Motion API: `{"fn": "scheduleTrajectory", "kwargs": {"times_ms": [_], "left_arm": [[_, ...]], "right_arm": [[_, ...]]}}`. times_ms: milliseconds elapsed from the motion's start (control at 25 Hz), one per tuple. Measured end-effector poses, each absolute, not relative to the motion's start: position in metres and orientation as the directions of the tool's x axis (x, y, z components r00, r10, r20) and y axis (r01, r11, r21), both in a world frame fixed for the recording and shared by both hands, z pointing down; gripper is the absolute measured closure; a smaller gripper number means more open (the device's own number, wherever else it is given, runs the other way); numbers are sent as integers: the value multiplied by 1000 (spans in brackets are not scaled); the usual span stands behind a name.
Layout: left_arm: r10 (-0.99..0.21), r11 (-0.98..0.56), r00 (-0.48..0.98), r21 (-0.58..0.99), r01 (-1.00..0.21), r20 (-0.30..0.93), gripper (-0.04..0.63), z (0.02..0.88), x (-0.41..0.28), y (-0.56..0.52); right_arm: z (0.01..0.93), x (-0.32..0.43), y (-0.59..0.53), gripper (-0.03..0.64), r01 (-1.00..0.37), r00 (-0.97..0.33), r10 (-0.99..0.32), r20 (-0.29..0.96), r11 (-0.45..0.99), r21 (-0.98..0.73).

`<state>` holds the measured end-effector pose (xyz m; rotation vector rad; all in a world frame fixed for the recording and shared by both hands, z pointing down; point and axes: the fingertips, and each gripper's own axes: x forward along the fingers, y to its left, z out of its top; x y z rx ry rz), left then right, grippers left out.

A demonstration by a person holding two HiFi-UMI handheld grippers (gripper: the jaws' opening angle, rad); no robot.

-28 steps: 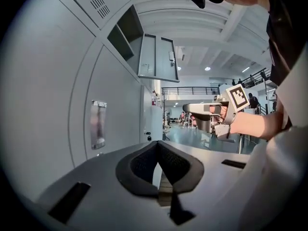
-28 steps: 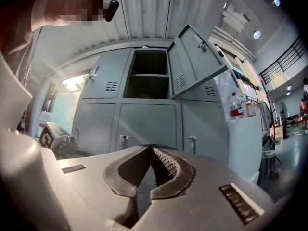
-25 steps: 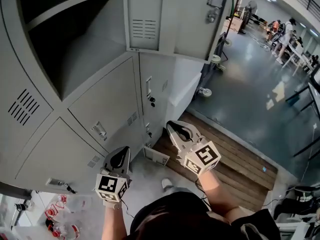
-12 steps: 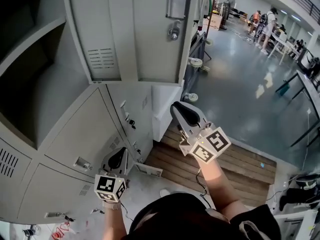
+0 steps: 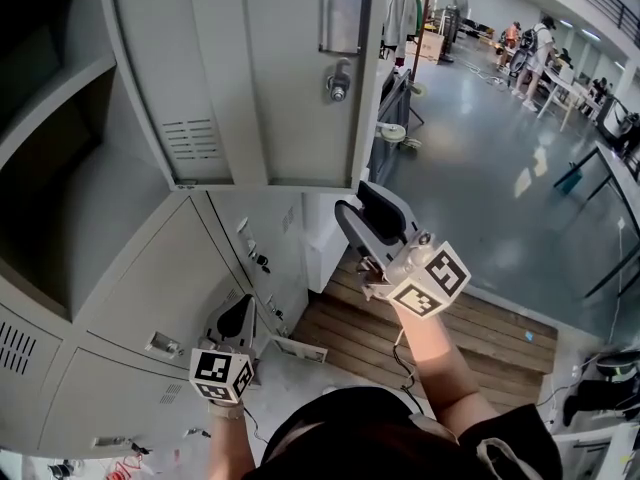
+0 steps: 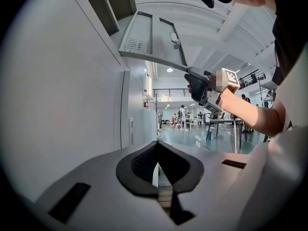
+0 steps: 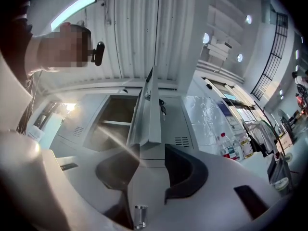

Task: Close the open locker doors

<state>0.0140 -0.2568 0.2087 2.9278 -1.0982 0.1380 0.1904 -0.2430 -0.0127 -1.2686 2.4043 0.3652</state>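
The upper locker door (image 5: 270, 78) stands swung out from its dark, shelved compartment (image 5: 60, 158), with its keyed latch (image 5: 338, 80) facing the room. Beneath it the lower locker doors (image 5: 150, 288) sit flush and shut. A wooden step (image 5: 480, 318) lies at their foot. The right gripper (image 5: 362, 208) is up at the open door's lower free corner. Its jaws are opening, moderately apart, with the door's edge between them. The left gripper (image 5: 238, 313) hangs low beside the shut doors, jaws together on nothing.
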Motion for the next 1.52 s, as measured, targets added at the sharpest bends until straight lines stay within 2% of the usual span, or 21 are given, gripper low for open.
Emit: {"fn": "scheduleTrajectory", "kwargs": {"times_ms": [520, 1000, 1520], "left_arm": [[-686, -725, 720, -14, -689, 102, 578, 219, -13, -229], [-745, -659, 654, 2, -752, 131, 578, 237, -80, -177], [-815, -558, 552, 18, -830, 178, 578, 251, -155, -128]], "right_arm": [[-27, 168, -220, 448, -819, -539, -691, -482, 564, 107], [-26, 120, -169, 451, -831, -523, -675, -521, 540, 134], [-27, 5, -126, 441, -694, -694, -528, -490, 672, 260]]}}
